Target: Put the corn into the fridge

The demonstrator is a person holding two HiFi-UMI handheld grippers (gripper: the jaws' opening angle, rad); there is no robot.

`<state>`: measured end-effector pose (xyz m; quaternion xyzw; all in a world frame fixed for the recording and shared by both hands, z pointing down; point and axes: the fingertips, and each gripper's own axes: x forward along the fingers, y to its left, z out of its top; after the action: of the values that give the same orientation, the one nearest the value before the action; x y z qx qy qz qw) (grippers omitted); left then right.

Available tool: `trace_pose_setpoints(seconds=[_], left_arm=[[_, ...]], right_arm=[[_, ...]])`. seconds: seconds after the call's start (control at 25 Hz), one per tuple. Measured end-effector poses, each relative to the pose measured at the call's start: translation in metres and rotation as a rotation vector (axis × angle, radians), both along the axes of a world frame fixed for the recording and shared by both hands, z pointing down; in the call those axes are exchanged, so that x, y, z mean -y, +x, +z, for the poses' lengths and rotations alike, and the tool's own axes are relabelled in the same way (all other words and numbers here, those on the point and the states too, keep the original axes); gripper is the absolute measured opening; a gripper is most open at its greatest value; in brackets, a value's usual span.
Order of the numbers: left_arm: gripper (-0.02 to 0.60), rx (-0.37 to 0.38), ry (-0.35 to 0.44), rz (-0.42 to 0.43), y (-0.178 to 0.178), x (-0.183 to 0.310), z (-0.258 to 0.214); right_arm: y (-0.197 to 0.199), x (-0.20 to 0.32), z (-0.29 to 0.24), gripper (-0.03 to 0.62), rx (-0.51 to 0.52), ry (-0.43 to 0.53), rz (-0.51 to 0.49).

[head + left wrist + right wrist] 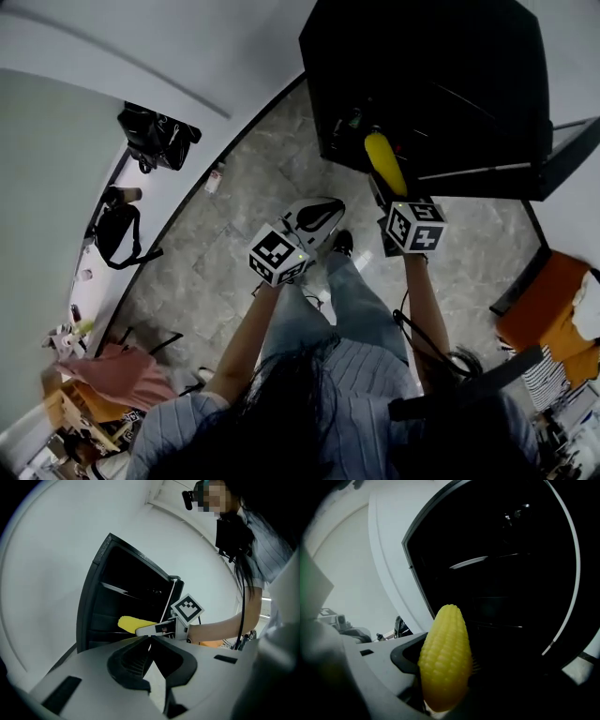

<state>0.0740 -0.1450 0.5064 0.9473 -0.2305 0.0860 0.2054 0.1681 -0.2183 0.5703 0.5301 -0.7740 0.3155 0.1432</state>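
Note:
A yellow corn cob (445, 658) stands between the jaws of my right gripper (447, 679), which is shut on it. In the head view the corn (384, 162) points into the open black fridge (422, 84), with the right gripper (386, 192) just at the fridge's front edge. The left gripper view shows the corn (133, 623) level with a low shelf of the fridge (126, 606). My left gripper (151, 641) is shut with nothing in it and hangs to the left of the right one (323, 211), over the floor.
The fridge's inside is dark, with shelves (487, 562) showing as thin bright lines. Its open door (572, 155) stands at the right. Black bags (155, 136) lie along the white wall at the left. An orange item (548, 309) sits at the right.

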Motion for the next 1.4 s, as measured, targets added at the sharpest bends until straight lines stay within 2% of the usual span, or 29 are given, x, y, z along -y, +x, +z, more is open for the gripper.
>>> trace_pose_setpoints(seconds=[0.56, 0.72, 0.88, 1.4], left_arm=[[0.009, -0.051, -0.002, -0.079, -0.015, 0.044, 0.031], [0.009, -0.057, -0.006, -0.104, -0.018, 0.053, 0.035], [0.009, -0.061, -0.007, -0.087, -0.015, 0.053, 0.035], [0.009, -0.050, -0.029, -0.050, -0.007, 0.049, 0.047]], right_arm=[[0.009, 0.084, 0.037, 0.245, -0.086, 0.056, -0.015], [0.021, 0.108, 0.055, 0.244, -0.094, 0.037, 0.031], [0.026, 0.132, 0.065, 0.244, -0.090, 0.029, 0.045], [0.028, 0.186, 0.093, 0.244, -0.196, 0.028, -0.026]])
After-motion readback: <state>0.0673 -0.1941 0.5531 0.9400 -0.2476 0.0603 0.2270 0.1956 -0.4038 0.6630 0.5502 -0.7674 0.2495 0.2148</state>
